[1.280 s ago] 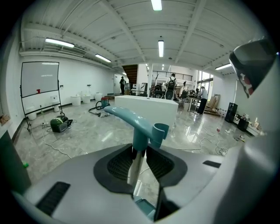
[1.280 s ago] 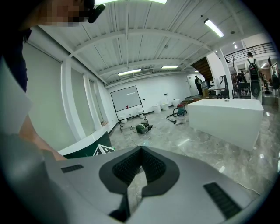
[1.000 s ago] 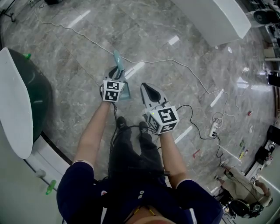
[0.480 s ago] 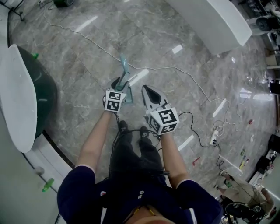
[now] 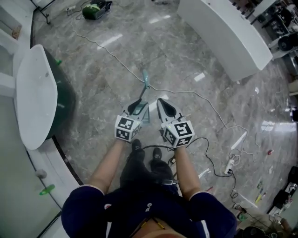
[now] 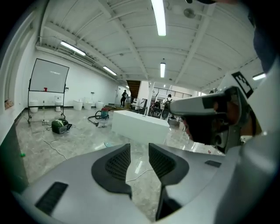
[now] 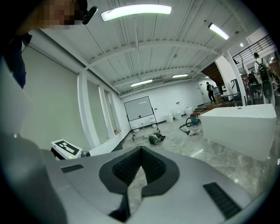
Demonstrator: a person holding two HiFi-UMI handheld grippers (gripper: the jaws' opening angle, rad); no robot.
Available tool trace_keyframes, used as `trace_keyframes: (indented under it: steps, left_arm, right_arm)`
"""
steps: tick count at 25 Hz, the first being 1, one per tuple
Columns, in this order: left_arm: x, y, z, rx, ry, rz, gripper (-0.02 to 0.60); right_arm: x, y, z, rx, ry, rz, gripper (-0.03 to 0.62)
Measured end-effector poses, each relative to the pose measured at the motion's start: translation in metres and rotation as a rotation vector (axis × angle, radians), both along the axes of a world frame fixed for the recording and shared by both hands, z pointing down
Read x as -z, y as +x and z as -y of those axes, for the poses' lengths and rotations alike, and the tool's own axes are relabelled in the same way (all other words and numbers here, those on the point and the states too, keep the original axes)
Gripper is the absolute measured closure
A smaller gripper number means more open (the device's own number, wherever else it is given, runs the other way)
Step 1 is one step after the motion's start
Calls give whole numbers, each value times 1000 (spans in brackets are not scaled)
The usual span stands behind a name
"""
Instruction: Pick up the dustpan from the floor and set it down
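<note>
1. On the grey marbled floor point(image 5: 93, 69), just ahead of the person's shoes point(image 5: 136, 145), lies the teal dustpan point(image 5: 145, 80); its slim handle points away from the person, and its pan end is partly hidden behind the left gripper point(image 5: 135, 109)
2. Seen from the head view, the left gripper is held over the near end of the dustpan; its jaws have just been opening and now stand wide apart, and in the left gripper view nothing is between the ribbed pads point(image 6: 118, 162), only bare floor showing through the gap
3. Beside it, the right gripper point(image 5: 162, 103) is held just right of the dustpan; in the right gripper view its jaws meet at the tips and hold nothing
4. Across the floor runs a thin white cable point(image 5: 186, 90), passing close by the dustpan's handle
5. Further off stand a long white counter point(image 5: 223, 32) at the upper right, a white oval table top point(image 5: 35, 93) at the left, and a green vacuum cleaner point(image 5: 93, 10) at the far edge
</note>
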State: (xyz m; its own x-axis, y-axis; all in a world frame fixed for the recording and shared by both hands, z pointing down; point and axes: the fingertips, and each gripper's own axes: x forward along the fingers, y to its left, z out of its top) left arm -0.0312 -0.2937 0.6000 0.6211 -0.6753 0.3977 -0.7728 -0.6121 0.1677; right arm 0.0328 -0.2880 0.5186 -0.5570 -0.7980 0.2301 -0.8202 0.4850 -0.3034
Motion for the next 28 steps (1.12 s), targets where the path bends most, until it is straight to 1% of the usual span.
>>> trace_keyframes:
  steps: [1,3,4,5,7,11,16,21,28]
  left_arm:
    - [15,-1,-6,8,16,-15,440]
    - [41,-5,-16,30,52,-36,517]
    - [54,-6,-21,40,69,-44,549]
    - [66,-7,-27,48,84,-52,568]
    - [89,-7,-38,56,103,-65,569]
    - [122,-7,-59,59,115,-87,569]
    - [158,-5,-71,67,160,-105,569]
    - [177,-6,-79,67,182,-100,569]
    - [198,-5,-87,73,215,-103,569]
  right_arm:
    - [8,-2,-3,8,11,2,588]
    - [23,-5,-10,22,37,4,588]
    - [30,-6,-13,28,48,5,588]
    - [37,-6,-17,33,60,5,588]
    - [51,-7,-26,41,82,7,588]
    - [78,-9,-47,63,125,11,588]
    - [101,-8,-62,79,168,16,588]
    - [119,-15,-72,107,209,12,588]
    - [128,-14,-82,123,218,13,588]
